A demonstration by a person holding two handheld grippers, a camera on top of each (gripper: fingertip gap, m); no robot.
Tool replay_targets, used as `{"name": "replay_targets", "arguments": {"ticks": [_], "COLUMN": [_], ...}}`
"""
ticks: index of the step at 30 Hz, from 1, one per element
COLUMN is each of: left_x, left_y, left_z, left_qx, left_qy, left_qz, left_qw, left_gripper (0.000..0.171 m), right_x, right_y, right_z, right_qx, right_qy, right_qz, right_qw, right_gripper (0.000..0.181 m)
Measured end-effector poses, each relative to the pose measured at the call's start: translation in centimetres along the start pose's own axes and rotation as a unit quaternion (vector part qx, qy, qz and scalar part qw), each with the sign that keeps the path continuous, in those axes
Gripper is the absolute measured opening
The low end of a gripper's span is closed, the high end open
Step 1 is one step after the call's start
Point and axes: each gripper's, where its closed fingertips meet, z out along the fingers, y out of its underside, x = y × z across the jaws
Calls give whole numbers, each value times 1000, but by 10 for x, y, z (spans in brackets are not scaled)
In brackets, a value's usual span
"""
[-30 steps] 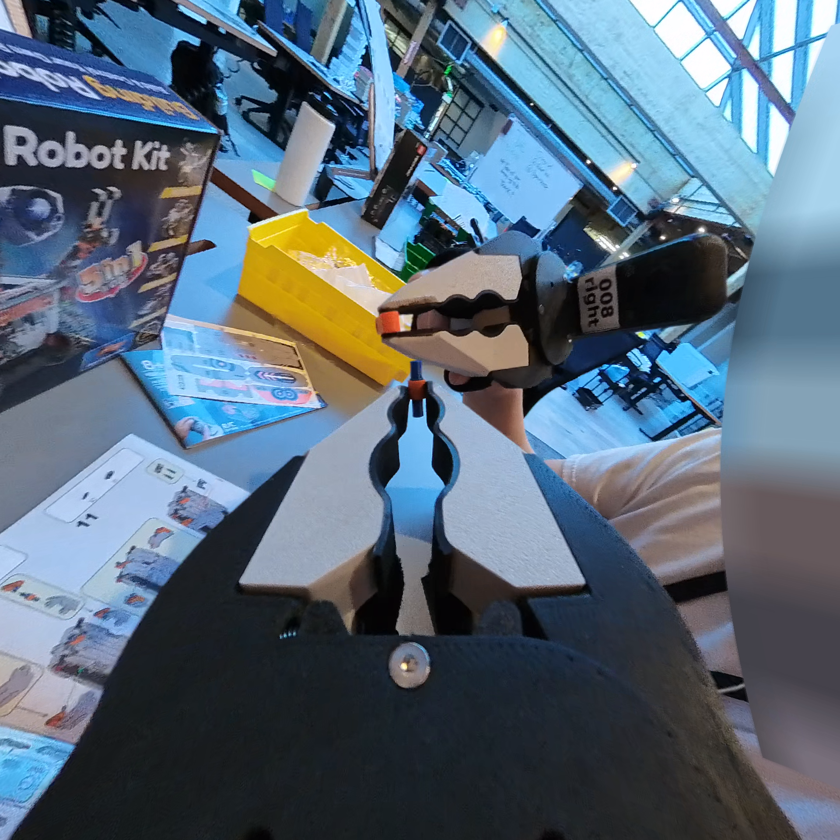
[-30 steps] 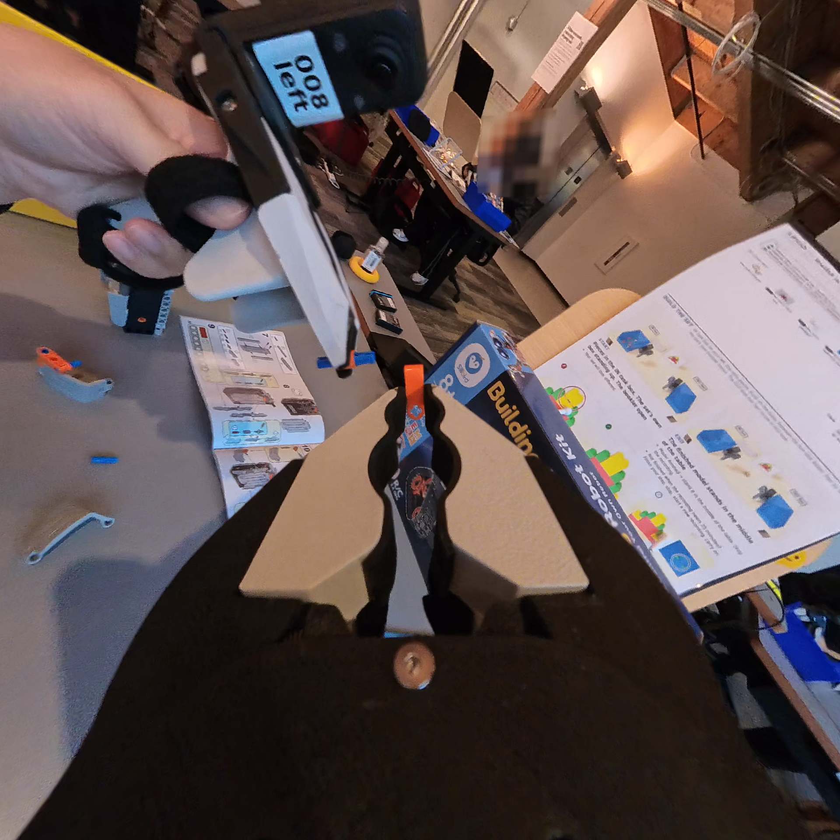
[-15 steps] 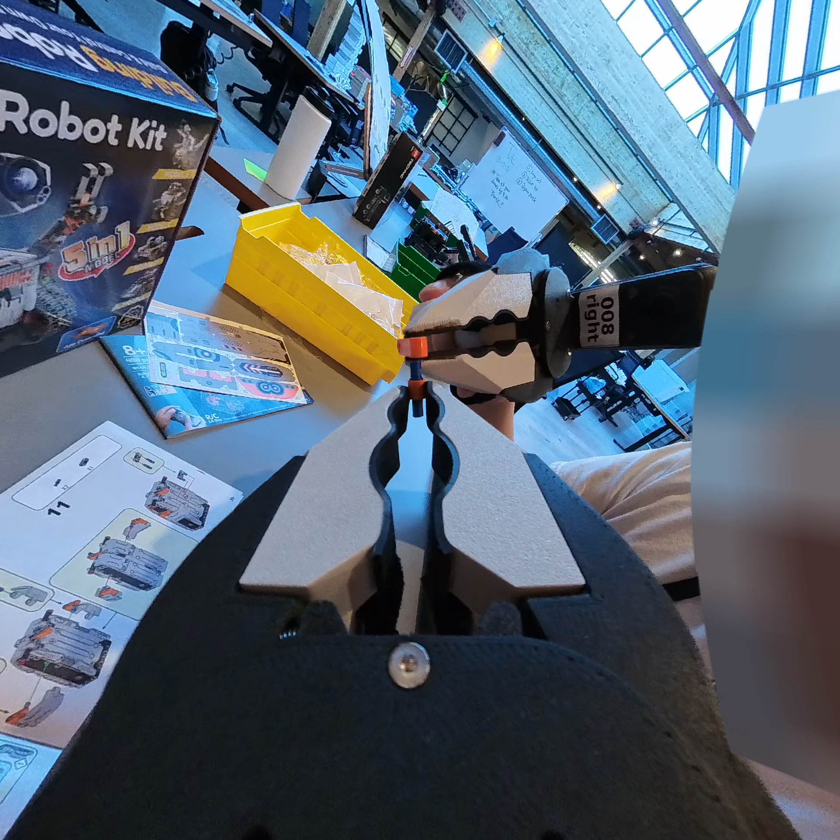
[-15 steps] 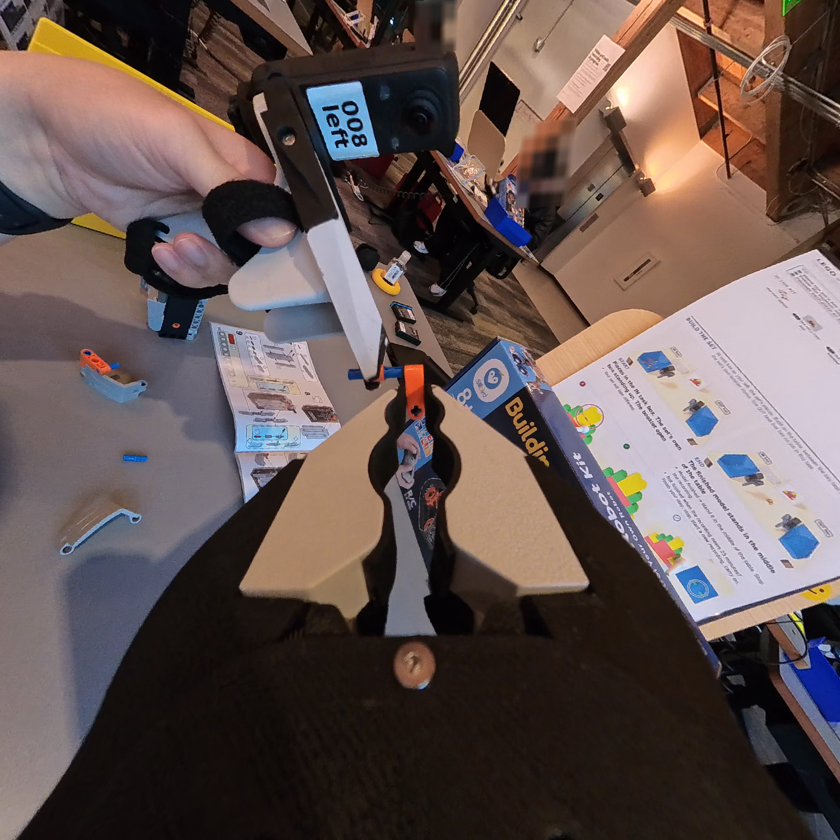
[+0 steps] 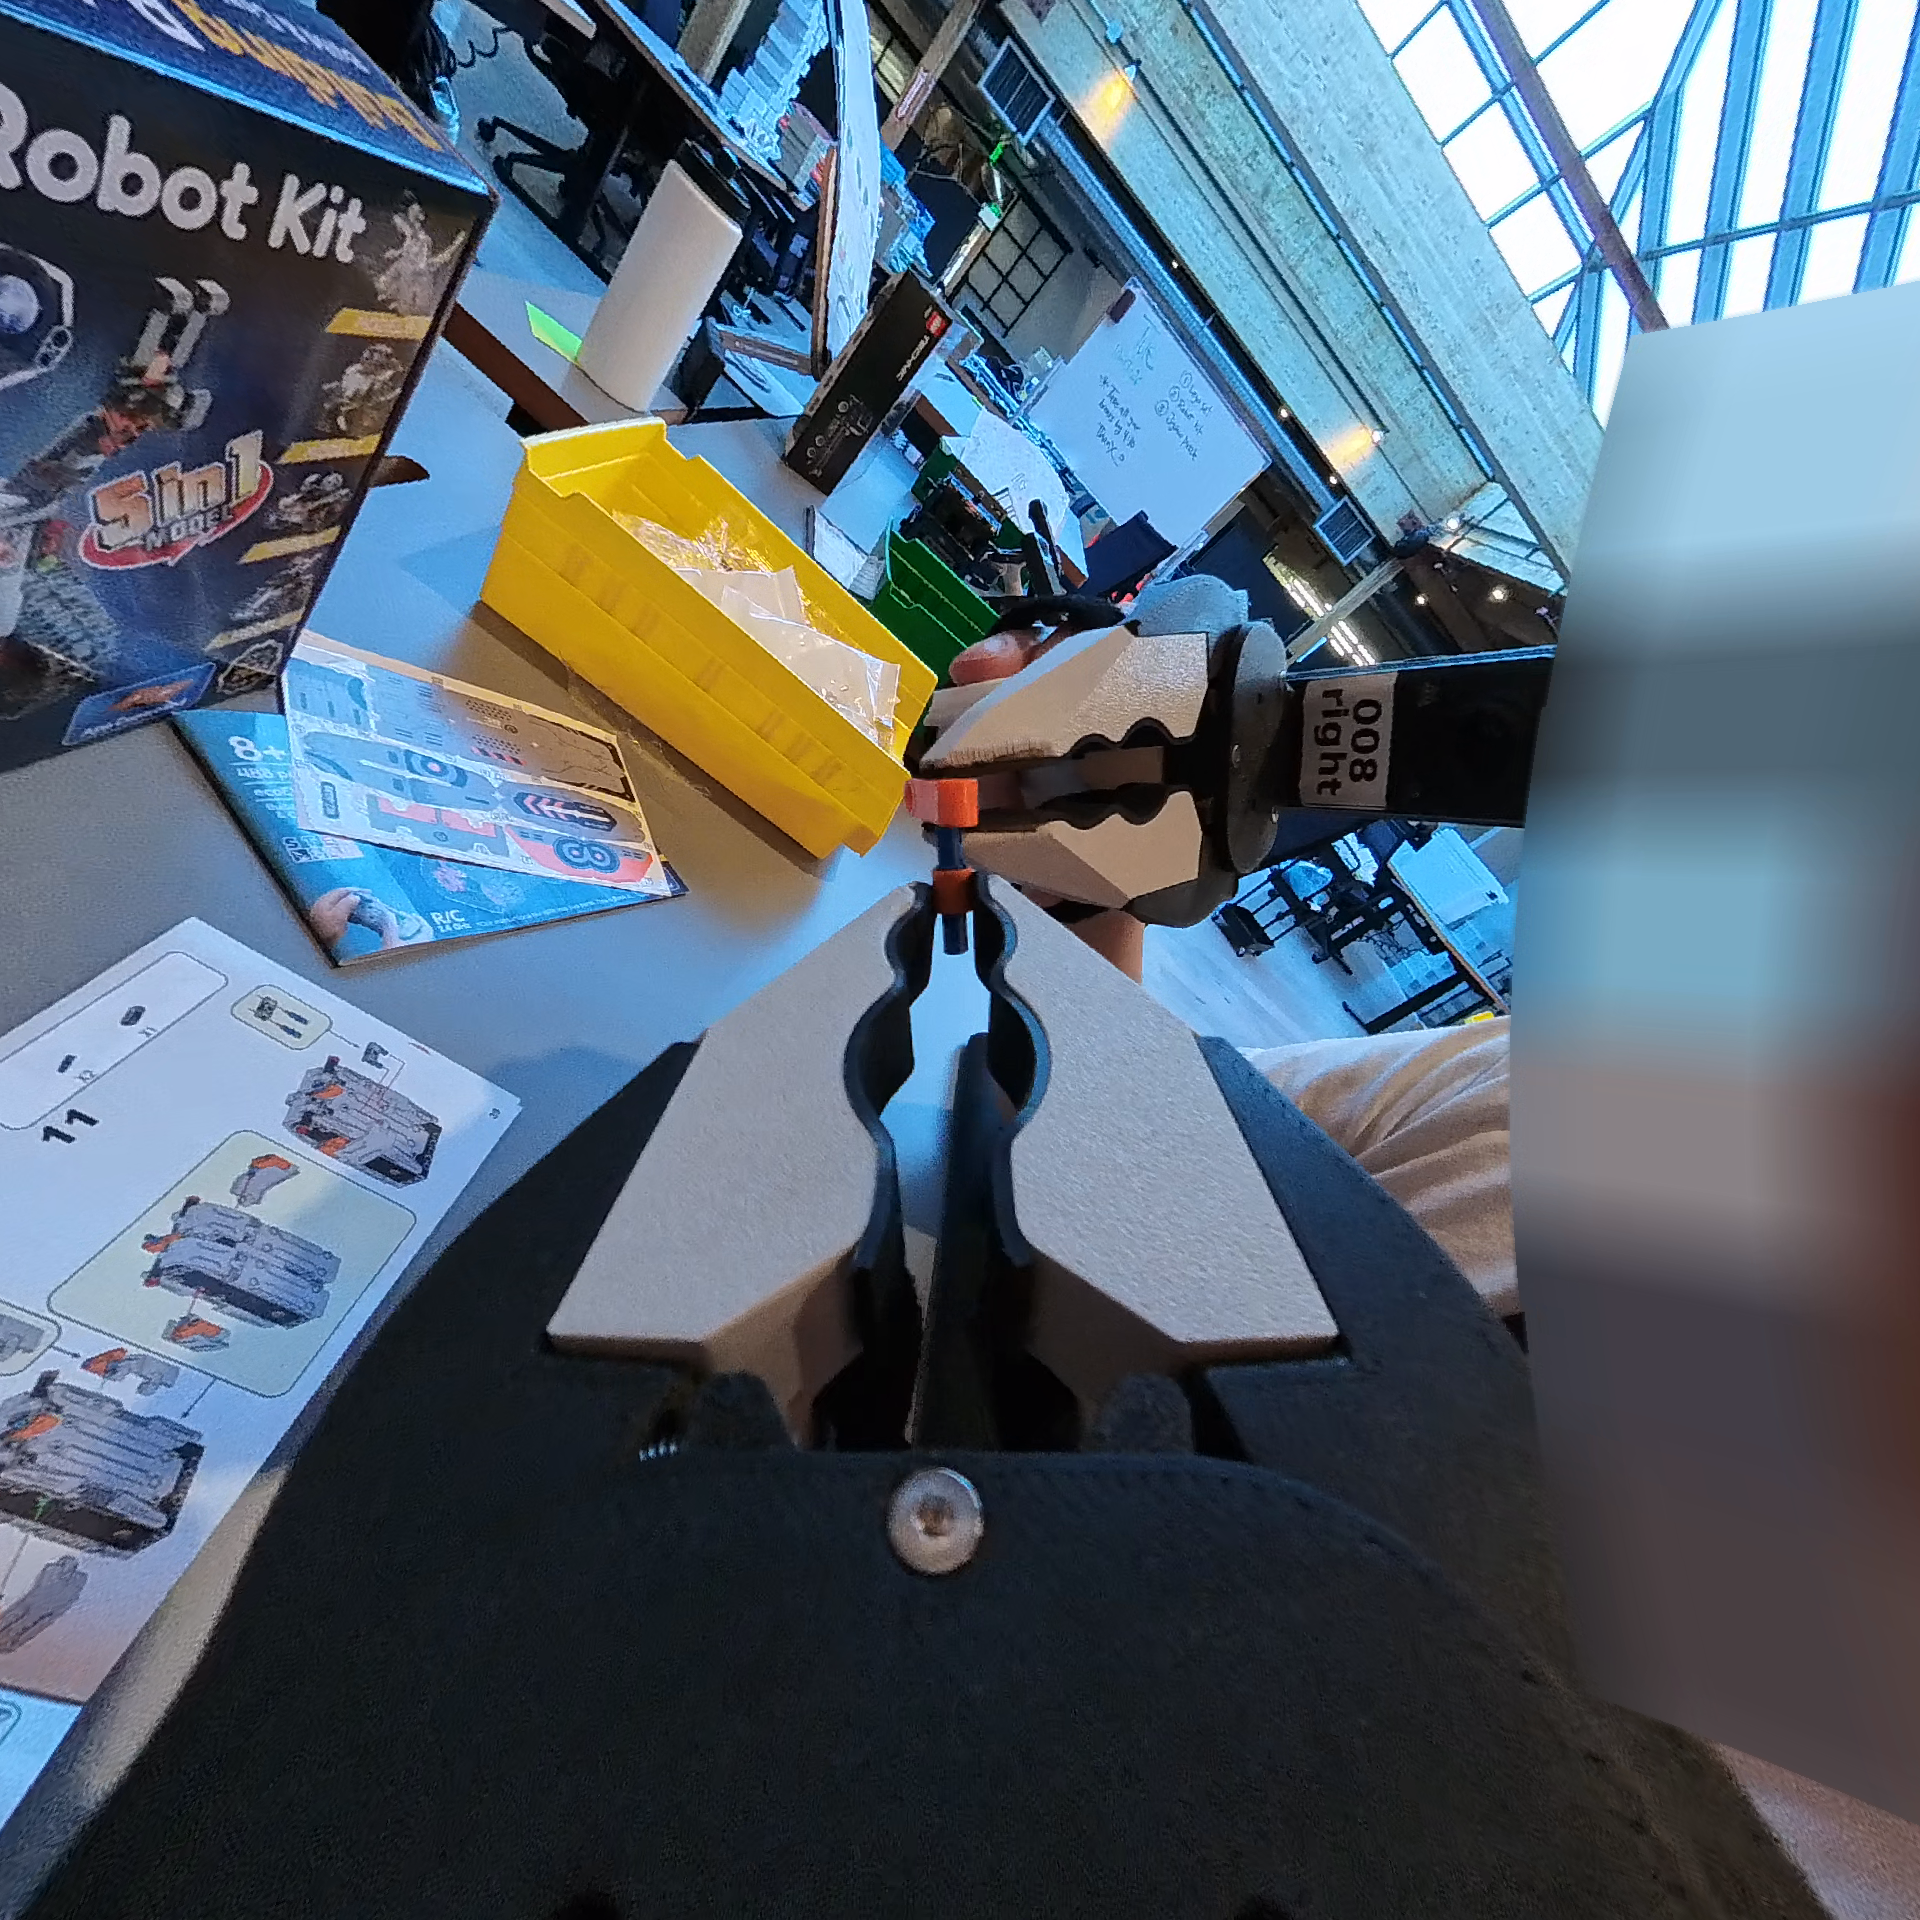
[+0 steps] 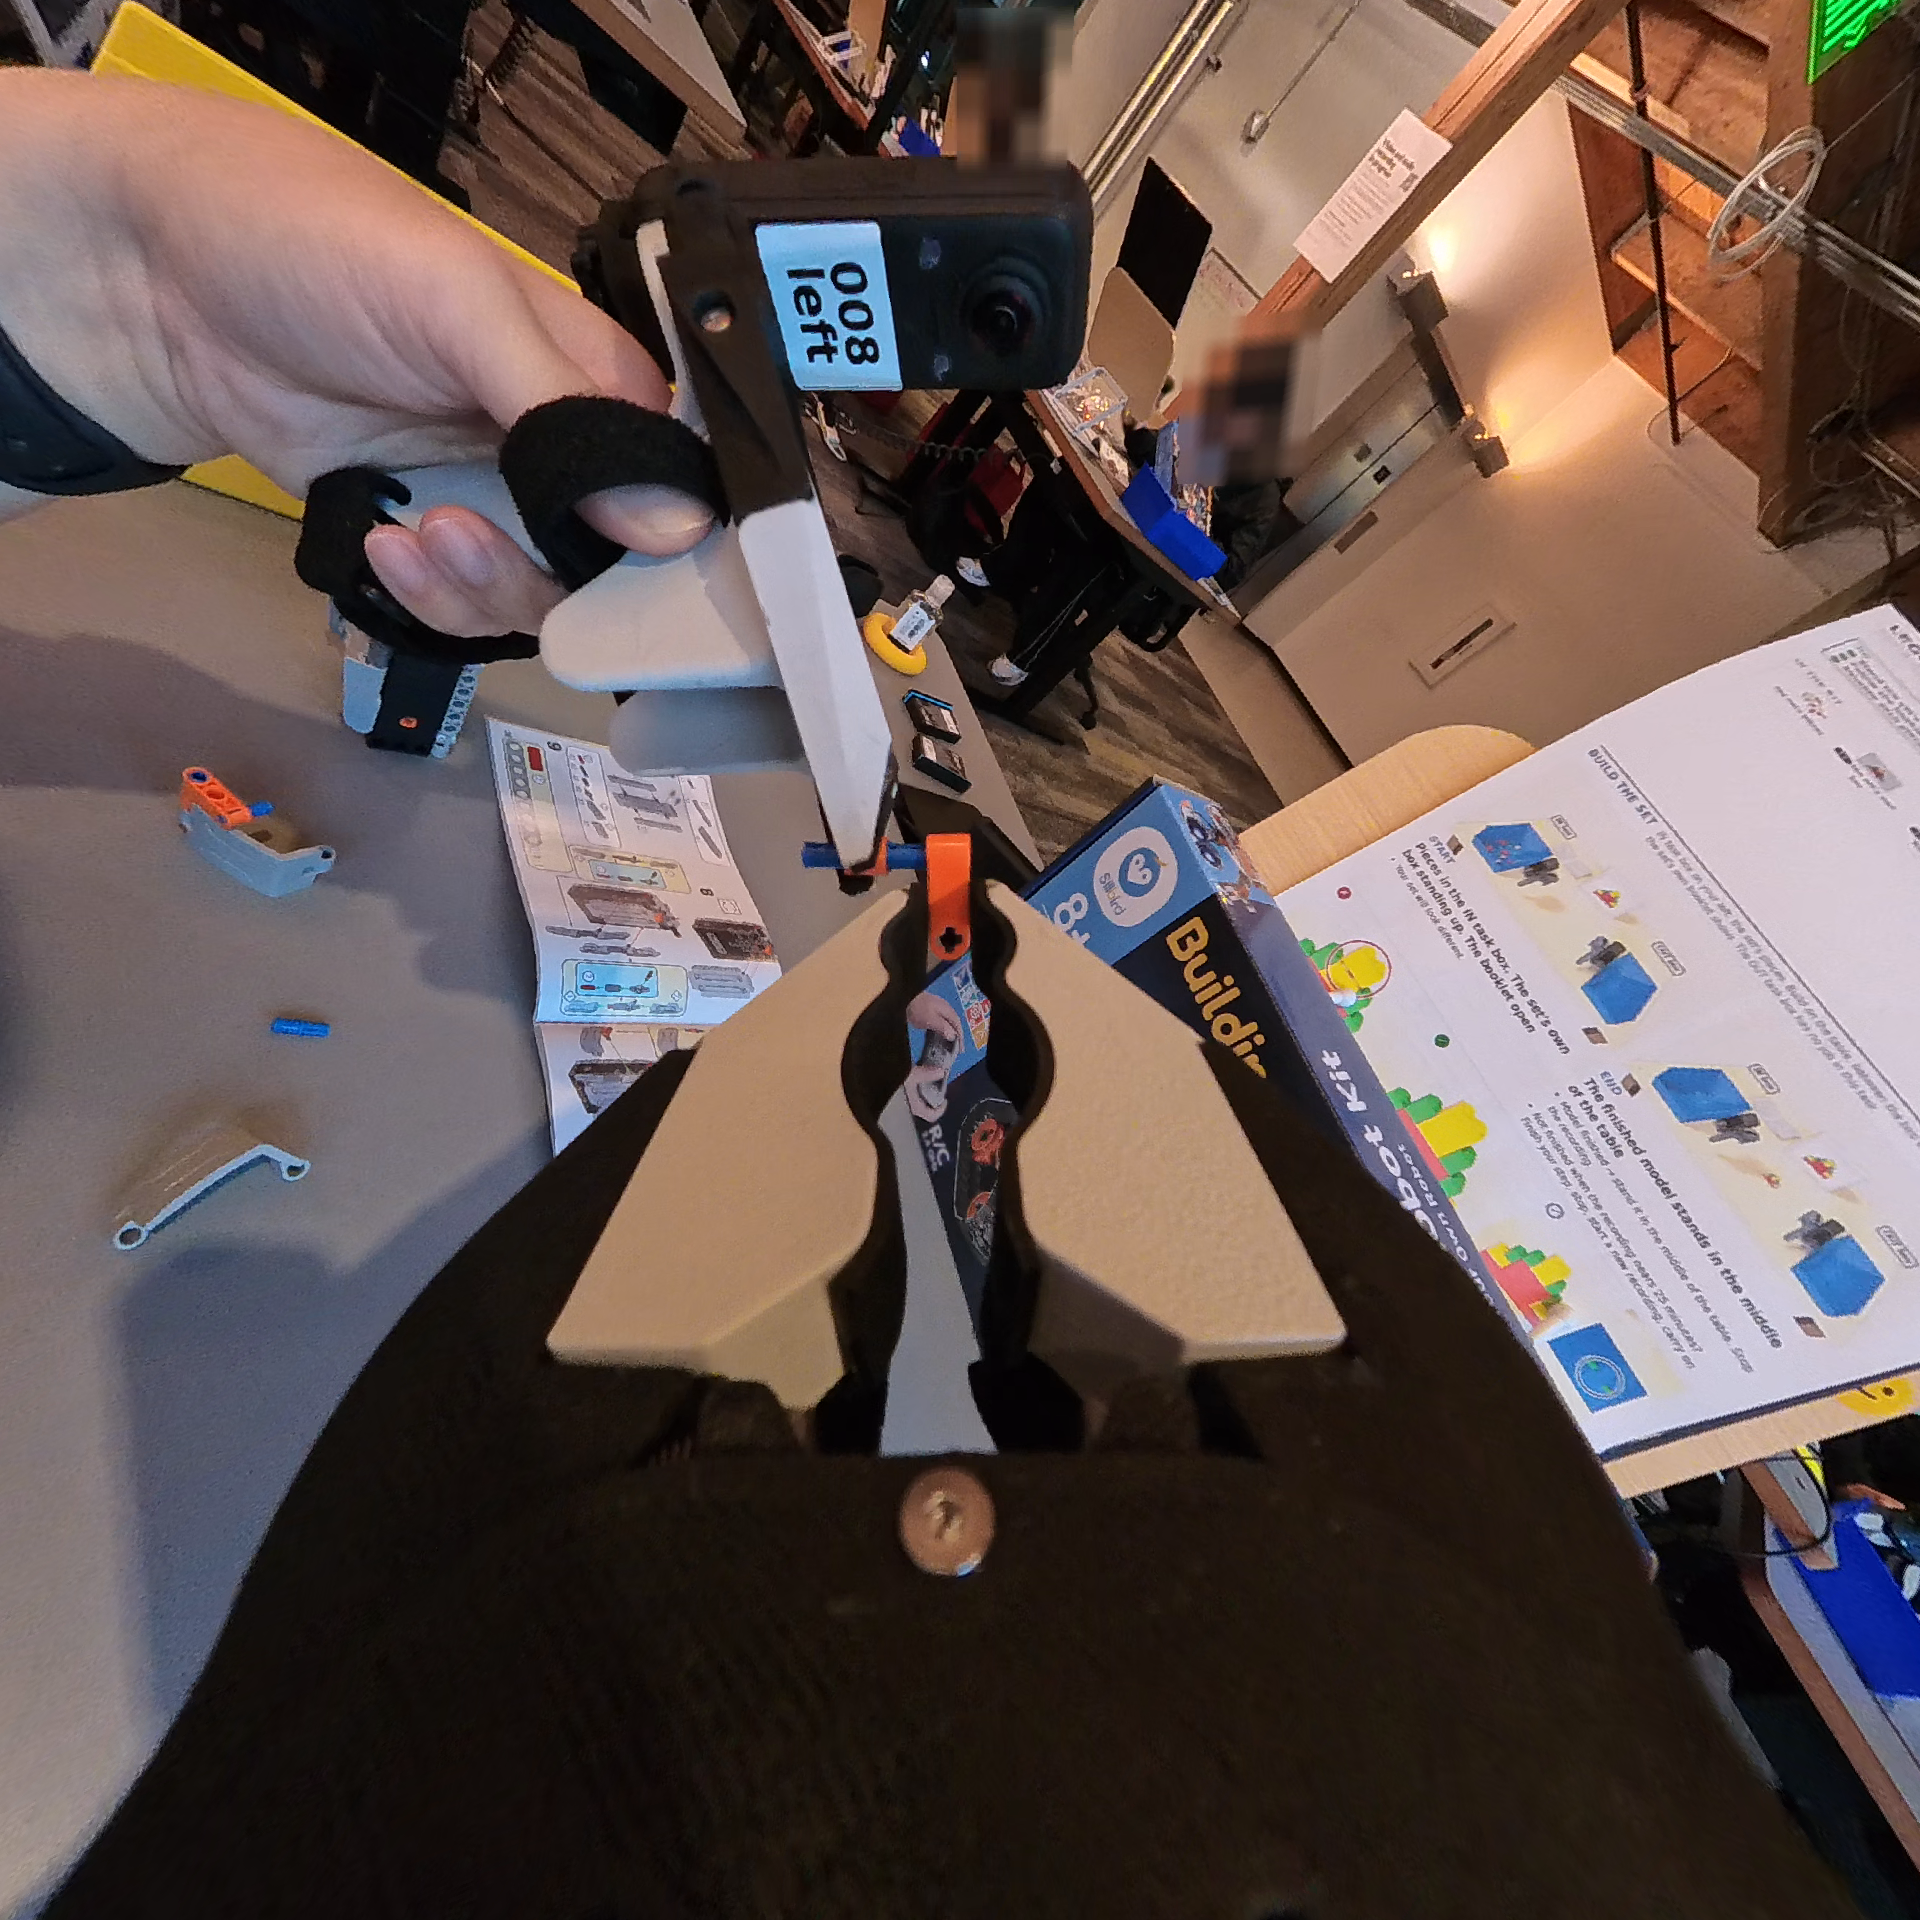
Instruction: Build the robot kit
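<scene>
Since the earlier frame, the gap has been closed: the blue pin (image 5: 950, 854), clamped with its orange bush by the left gripper (image 5: 948, 914), now touches the orange beam (image 6: 948, 883) pinched by the right gripper (image 6: 945, 930), its long axis crossing the beam just beyond the left fingertips.

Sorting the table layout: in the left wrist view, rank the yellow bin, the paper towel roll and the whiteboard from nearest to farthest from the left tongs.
1. Yellow bin, just ahead on the left of the left tongs.
2. Paper towel roll, behind the bin on the next table.
3. Whiteboard, far back, right of the roll.
</scene>
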Motion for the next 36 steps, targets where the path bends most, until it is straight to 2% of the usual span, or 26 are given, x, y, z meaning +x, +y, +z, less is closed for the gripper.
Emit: {"name": "replay_targets", "arguments": {"ticks": [8, 18, 36], "left_x": [1, -1, -9], "left_y": [1, 9, -2], "left_z": [-1, -5, -12], "left_qx": [-2, -33, -10], "left_qy": [11, 6, -33], "left_qz": [-12, -14, 12], "left_qw": [1000, 999, 999], "left_gripper": [5, 5, 4], "right_x": [-2, -11, -4], "right_y": [0, -1, 3], "right_z": [1, 2, 12], "right_qx": [15, 29, 14], "right_qy": [-8, -10, 11], "right_qz": [5, -44, 30], "right_qw": [1000, 999, 999], "right_gripper": [7, 7, 7]}}
